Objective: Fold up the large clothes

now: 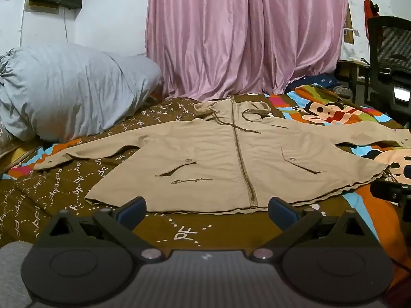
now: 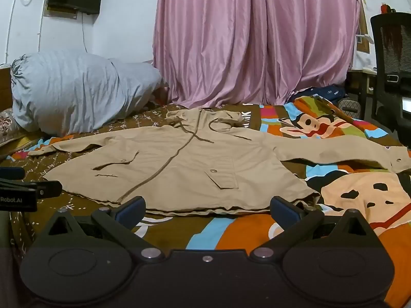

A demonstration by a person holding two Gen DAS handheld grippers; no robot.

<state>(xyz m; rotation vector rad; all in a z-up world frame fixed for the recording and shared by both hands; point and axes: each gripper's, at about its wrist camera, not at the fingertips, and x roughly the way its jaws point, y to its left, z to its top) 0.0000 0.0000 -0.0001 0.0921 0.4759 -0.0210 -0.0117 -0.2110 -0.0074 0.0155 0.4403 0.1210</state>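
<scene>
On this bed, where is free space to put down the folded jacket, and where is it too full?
Free: the brown bedspread strip between the jacket hem and the left tool; also the cartoon-print patch below the outstretched sleeve. Crowded: the far left, where the grey bundle lies, and the far edge against the pink curtain.

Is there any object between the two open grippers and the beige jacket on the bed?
Nothing visible. The left gripper and right gripper both hover open just before the hem of the jacket, with only bare bedspread between. The grey bundle lies off to the side.
</scene>
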